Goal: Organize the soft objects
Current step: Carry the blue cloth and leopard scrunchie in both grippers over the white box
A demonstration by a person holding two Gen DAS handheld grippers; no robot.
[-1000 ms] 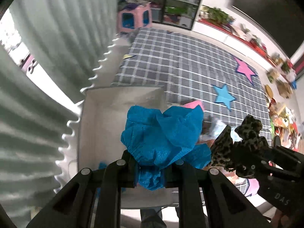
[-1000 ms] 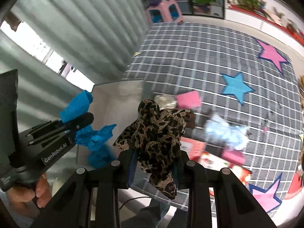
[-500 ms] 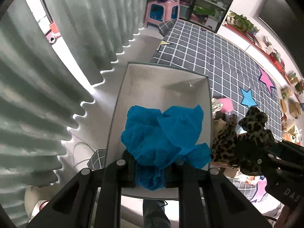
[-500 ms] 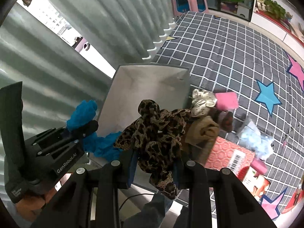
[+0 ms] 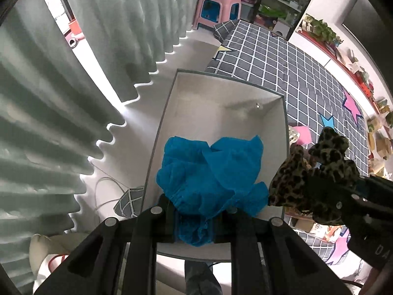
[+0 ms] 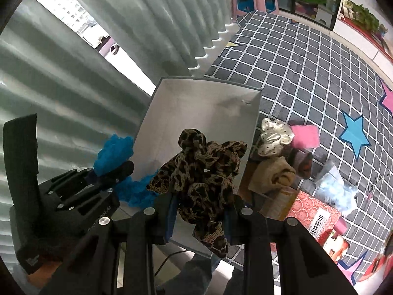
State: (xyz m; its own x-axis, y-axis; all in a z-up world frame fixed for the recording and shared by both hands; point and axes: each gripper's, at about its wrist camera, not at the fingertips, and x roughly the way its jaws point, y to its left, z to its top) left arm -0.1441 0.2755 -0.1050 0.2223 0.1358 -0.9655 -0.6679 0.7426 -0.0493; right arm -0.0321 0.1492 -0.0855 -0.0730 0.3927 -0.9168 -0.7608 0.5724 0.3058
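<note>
Left wrist view: the left tool (image 5: 194, 217) is seen clamped tight on a crumpled blue cloth (image 5: 211, 172), which is held directly above a white, open-topped box (image 5: 221, 103). The cloth seems to be poised there for dropping in. The box floor is bare, so ample room is left inside. Pale curtains (image 5: 73, 98) hang close along the box's left wall, and a checked grey mat (image 5: 307, 78) lies beyond its far rim.

Right wrist view: the right tool (image 6: 200, 217) is shown closed firmly on a leopard-print scrunchie (image 6: 199, 174), held over the box's near right corner, just inside its right wall. More soft items, among them a white dotted scrunchie (image 6: 273, 136) and a pink pad (image 6: 304, 136), are left on the mat just beside the box. The left tool is close alongside, so little room is left between the two.
</note>
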